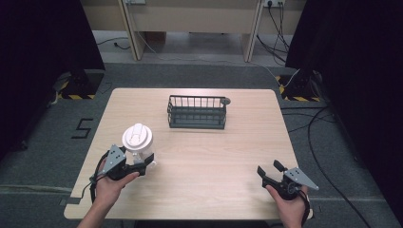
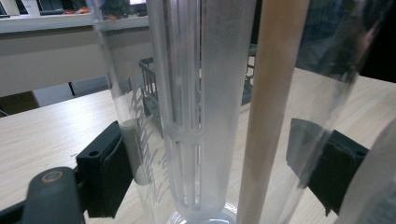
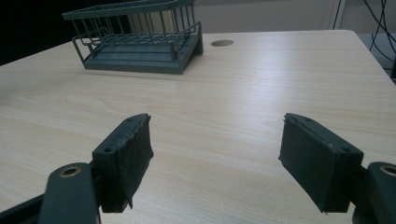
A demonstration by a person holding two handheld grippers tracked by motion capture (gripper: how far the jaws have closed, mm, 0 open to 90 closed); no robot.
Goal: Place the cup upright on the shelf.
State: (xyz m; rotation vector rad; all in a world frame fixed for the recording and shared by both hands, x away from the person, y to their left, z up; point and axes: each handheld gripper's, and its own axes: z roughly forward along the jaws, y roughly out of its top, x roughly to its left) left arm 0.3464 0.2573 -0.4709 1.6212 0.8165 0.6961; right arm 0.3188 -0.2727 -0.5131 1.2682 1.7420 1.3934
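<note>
A clear cup point(image 1: 139, 145) with a white lid point(image 1: 137, 137) stands upright on the table point(image 1: 214, 156), near its front left part. The left gripper point(image 1: 146, 163) is set around the lower part of the cup. In the left gripper view, one black pad point(image 2: 109, 172) is seen on each side of the clear wall point(image 2: 140, 121), very close to it. Whether the pads already press on the cup cannot be told. A frosted tube point(image 2: 201, 116) is seen inside the cup.

The right gripper point(image 1: 268, 172) is held low at the front right of the table, well apart from the cup. Its jaws are wide apart and nothing is between them.

A dark wire basket point(image 1: 197, 112) stands farther back, near the middle of the table.

The step looks like a grab of the cup. It is best done slowly. The cup should be kept in the middle between the two pads. The squeeze should be soft, because the wall is smooth and thin and could slip or bend. The cup should be kept upright when it is lifted, so the lid stays on top.
</note>
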